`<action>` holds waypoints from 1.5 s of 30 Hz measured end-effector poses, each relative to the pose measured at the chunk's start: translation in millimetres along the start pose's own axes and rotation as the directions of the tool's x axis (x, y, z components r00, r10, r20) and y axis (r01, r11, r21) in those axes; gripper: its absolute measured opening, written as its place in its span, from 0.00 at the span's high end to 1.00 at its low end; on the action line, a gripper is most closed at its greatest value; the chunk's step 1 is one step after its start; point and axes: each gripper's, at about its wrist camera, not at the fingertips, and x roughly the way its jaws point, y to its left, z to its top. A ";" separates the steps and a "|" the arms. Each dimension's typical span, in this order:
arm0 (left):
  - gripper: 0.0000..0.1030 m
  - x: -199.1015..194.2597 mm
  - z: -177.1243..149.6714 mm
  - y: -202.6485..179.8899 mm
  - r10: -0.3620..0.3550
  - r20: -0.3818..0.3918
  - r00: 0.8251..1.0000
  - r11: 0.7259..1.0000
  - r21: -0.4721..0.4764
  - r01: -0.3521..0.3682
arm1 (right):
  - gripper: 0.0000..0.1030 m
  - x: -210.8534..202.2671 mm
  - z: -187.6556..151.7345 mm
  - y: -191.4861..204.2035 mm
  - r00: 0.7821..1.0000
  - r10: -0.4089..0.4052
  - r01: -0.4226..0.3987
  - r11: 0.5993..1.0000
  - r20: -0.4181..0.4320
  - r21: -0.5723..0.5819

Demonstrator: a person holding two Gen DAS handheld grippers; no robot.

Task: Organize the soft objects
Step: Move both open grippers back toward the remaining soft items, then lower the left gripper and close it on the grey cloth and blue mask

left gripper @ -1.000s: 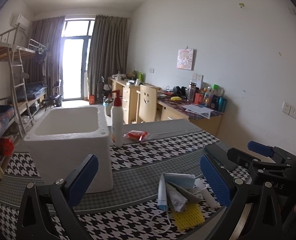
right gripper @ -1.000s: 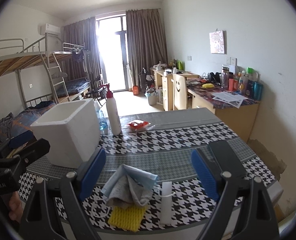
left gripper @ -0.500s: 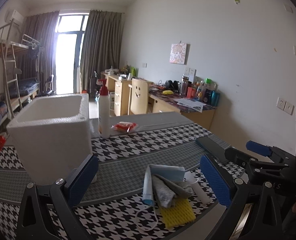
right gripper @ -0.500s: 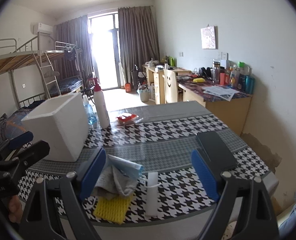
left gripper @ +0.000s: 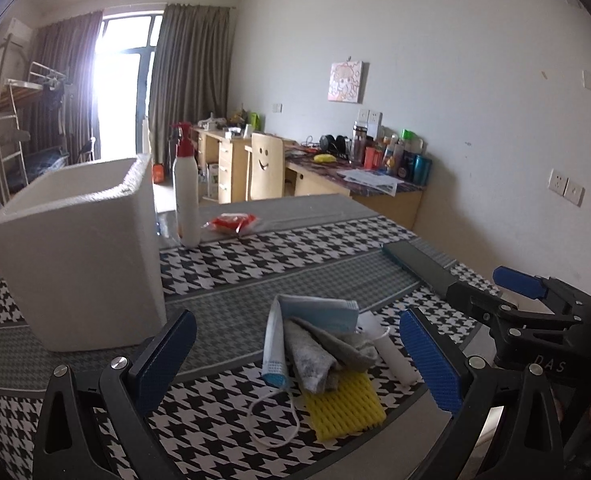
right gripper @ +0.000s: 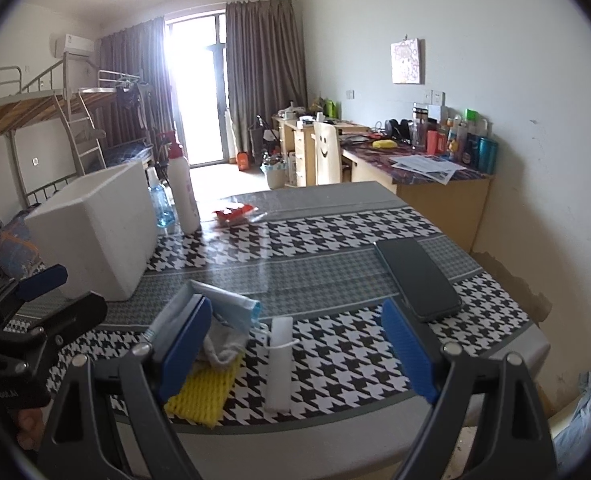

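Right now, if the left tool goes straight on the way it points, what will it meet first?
Probably the pile of soft things: the left tool is open, and the blue face mask over the grey cloth lies between its fingers. Depth is unclear.

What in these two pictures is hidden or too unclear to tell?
- Inside of the white foam box: both views sit too low; its walls hide it.
- Yellow foam net: the grey cloth and face mask cover its far end.
- Face mask, right wrist view: the right gripper finger hides part.
- Desk bottles: labels too small.
- Window: glare hides outside.
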 end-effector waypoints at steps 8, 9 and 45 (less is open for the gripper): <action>0.01 13.5 -7.6 -7.2 -0.011 -0.033 0.999 1.000 0.016 0.011 | 0.13 7.9 -16.5 -8.6 0.999 -0.003 0.004 1.000 -0.038 0.025; 0.01 15.2 -8.7 -7.9 -0.012 -0.037 0.999 1.000 0.016 0.013 | 0.13 8.6 -18.2 -9.7 0.999 -0.003 0.005 1.000 -0.042 0.028; 0.33 82.9 -26.7 -31.3 -0.010 -0.243 0.970 0.998 0.057 0.024 | 0.13 49.1 -53.5 -29.6 0.985 0.015 -0.003 0.998 -0.174 0.069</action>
